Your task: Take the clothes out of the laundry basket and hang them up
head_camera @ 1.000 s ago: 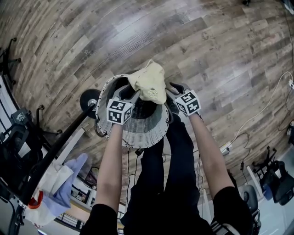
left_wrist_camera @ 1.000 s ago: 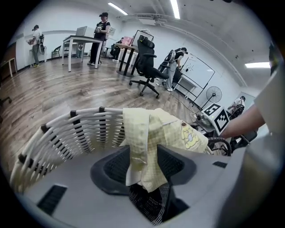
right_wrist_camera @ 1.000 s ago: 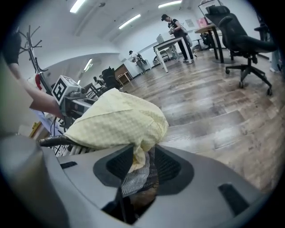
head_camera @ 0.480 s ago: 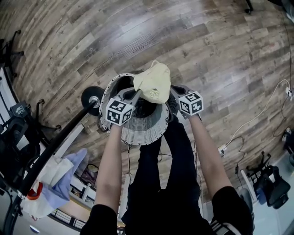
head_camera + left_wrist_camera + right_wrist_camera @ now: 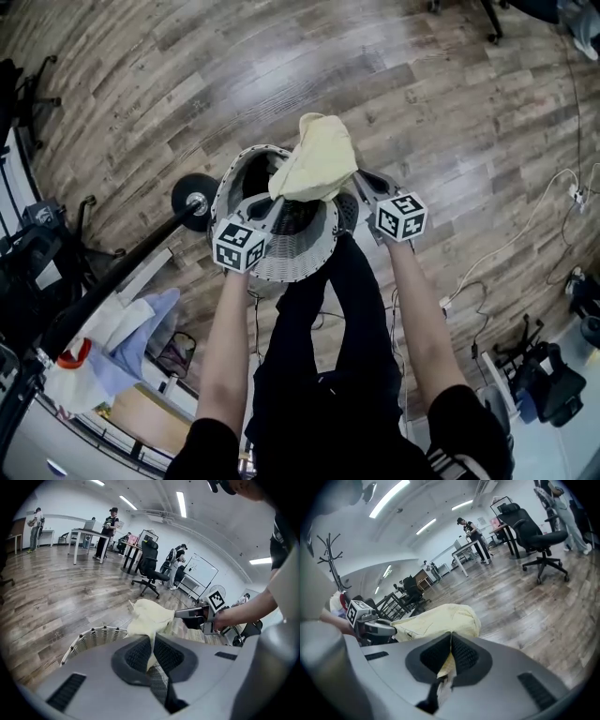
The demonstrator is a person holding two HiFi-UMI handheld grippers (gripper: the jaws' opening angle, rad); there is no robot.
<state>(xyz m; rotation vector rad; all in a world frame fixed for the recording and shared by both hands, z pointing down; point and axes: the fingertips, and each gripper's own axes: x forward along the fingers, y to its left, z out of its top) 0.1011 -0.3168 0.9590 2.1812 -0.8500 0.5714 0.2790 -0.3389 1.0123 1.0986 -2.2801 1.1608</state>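
A pale yellow garment [image 5: 317,161] hangs in a bunch above the white wicker laundry basket [image 5: 281,262] on the wooden floor. My left gripper [image 5: 277,195] is shut on the garment's left edge; its own view shows the yellow cloth [image 5: 149,620] pinched between the dark pads. My right gripper [image 5: 356,184] is shut on the garment's right edge, and the cloth [image 5: 440,620] runs from its pads toward the other gripper. Both sets of jaws closed on the cloth within the last second. The basket's inside looks dark below the garment.
A black clothes rail [image 5: 112,286] with a round foot [image 5: 192,199] runs along the left, with blue and white clothes [image 5: 122,352] hanging on it. A power strip and cable [image 5: 469,291] lie on the floor at right. Office chairs, desks and people stand further off.
Both grippers closed on the yellow garment and rose, lifting it higher above the basket. The cloth now stretches between them.
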